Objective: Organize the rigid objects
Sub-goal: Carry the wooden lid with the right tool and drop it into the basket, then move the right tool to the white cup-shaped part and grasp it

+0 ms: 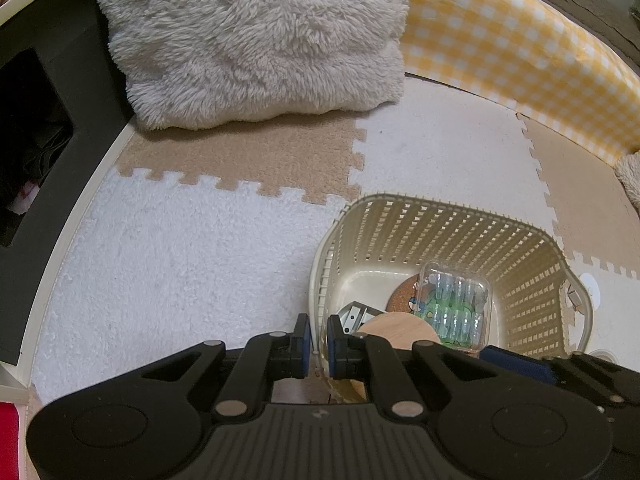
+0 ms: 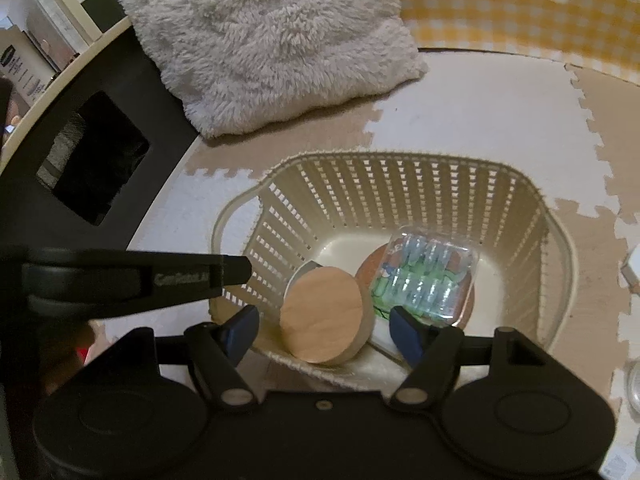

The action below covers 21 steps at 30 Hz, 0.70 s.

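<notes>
A cream slatted basket (image 1: 456,220) (image 2: 400,184) stands on the foam mat. Inside lie a round wooden disc (image 2: 326,314) (image 1: 400,330), a cork coaster (image 2: 370,270) (image 1: 404,292), a clear plastic box of small green and blue pieces (image 2: 426,280) (image 1: 456,304) and a grey metal part (image 1: 354,316). My left gripper (image 1: 317,344) is pinched on the basket's near left rim. My right gripper (image 2: 324,330) is open over the basket's near edge, its fingers either side of the disc and apart from it.
A fluffy cream cushion (image 1: 256,36) (image 2: 272,40) lies at the back. A yellow checked panel (image 1: 520,52) runs along the back right. A black cabinet (image 1: 44,128) (image 2: 96,160) stands at the left. Beige and white foam tiles (image 1: 200,240) cover the floor.
</notes>
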### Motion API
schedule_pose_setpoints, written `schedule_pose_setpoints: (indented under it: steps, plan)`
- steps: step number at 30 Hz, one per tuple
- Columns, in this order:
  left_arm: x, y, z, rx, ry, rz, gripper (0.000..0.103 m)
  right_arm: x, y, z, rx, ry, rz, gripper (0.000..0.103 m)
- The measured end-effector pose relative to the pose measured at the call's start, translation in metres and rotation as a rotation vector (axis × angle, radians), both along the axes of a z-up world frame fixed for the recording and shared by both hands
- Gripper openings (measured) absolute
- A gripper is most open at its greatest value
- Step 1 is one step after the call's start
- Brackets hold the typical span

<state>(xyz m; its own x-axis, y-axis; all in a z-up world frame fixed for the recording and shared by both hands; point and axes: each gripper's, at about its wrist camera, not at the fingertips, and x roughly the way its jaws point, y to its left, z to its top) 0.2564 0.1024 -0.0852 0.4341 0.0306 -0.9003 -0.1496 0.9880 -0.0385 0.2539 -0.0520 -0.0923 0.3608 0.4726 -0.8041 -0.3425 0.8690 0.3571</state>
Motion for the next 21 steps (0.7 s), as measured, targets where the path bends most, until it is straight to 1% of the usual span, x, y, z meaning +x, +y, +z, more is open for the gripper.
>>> schedule_pose_setpoints:
  steps: [5, 10, 18, 21]
  plan:
    - [0.0, 0.0, 0.0, -0.001, 0.0, 0.0, 0.009, -0.007, -0.013, 0.013, -0.018, -0.036, -0.017, 0.073]
    - [0.0, 0.0, 0.0, 0.002, 0.0, -0.001, 0.009, -0.011, -0.029, 0.026, 0.003, -0.06, -0.042, 0.074]
    - [-0.001, 0.0, 0.0, 0.004, 0.0, -0.003, 0.009, -0.022, -0.046, 0.048, 0.009, -0.105, -0.044, 0.08]
    - [0.0, 0.0, 0.0, 0.004, 0.0, -0.002, 0.009, -0.027, -0.057, 0.058, 0.005, -0.125, -0.046, 0.085]
